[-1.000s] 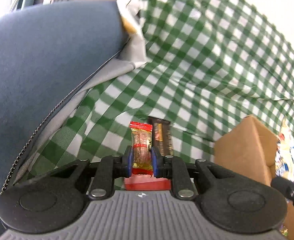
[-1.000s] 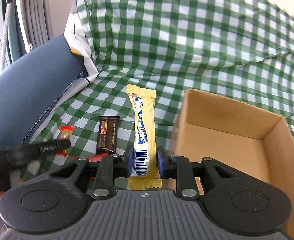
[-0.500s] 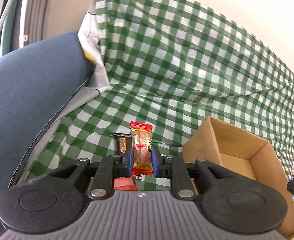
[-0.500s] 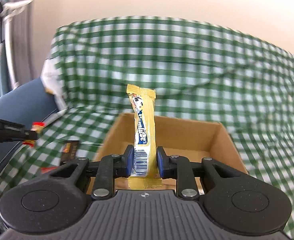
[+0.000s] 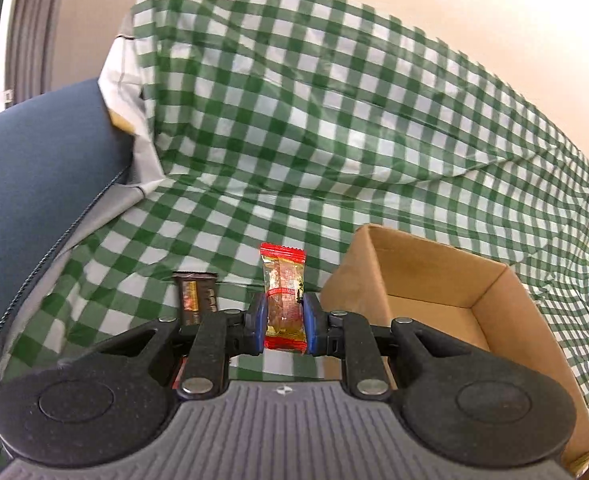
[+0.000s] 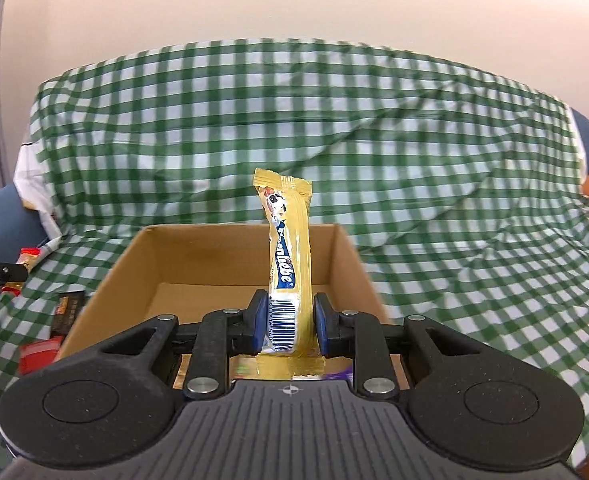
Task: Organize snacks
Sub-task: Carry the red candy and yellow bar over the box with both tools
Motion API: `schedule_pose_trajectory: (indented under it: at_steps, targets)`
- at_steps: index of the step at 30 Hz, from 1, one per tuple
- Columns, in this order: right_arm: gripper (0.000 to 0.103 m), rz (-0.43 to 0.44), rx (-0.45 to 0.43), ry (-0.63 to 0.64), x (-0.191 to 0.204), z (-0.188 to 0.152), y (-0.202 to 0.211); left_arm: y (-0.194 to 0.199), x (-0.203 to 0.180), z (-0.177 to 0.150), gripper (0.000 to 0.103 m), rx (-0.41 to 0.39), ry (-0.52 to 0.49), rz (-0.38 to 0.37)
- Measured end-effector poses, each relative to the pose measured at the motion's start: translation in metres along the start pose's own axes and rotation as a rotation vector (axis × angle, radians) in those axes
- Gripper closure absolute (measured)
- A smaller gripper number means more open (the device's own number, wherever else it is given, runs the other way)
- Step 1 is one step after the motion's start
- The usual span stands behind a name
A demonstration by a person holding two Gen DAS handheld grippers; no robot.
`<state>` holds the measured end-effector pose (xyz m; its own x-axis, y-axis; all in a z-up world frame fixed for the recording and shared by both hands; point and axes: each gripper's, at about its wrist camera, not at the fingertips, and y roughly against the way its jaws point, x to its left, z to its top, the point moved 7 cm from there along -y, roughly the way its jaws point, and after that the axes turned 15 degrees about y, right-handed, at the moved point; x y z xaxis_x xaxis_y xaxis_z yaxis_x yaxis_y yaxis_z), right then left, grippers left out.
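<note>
Green-and-white checked cloth [image 6: 374, 128], brown cardboard box [image 6: 230, 252], yellow wrapper [image 6: 288, 264], red-ended candy [image 5: 284, 300].

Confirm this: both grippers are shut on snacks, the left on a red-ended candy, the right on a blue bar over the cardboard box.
Not quite: the bar in the right gripper is yellow, as the right wrist view shows. The rest holds: left gripper shut on the red-ended candy, bar over the cardboard box.

A green-checked cloth [image 6: 334, 128] drapes blue furniture [image 5: 34, 184] below a plain cream wall [image 6: 294, 0].
</note>
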<state>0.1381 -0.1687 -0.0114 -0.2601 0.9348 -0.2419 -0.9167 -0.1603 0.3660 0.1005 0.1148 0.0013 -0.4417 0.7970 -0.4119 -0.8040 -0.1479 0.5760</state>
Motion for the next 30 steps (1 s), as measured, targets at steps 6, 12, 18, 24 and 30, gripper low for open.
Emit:
schedule_pose_trajectory:
  at_steps: [6,12,18,24,30]
  targets:
    - [0.077,-0.036,0.018,-0.049,-0.021,-0.009,0.000,-0.001,-0.017,-0.004,0.082,-0.012,-0.033,-0.058]
    - [0.077,-0.036,0.018,-0.044,-0.019,-0.010,-0.002,-0.002,-0.027,-0.008,0.082,-0.015,-0.057,-0.099]
    - [0.077,-0.027,0.019,-0.020,-0.008,-0.005,-0.008,-0.001,-0.027,-0.007,0.082,-0.017,-0.051,-0.125]
    - [0.077,-0.031,0.023,-0.021,-0.005,-0.004,-0.008,0.000,-0.027,-0.006,0.082,-0.018,-0.044,-0.143]
    - [0.077,-0.034,0.026,-0.020,-0.006,-0.005,-0.009,0.003,-0.031,-0.008,0.082,-0.027,-0.048,-0.168]
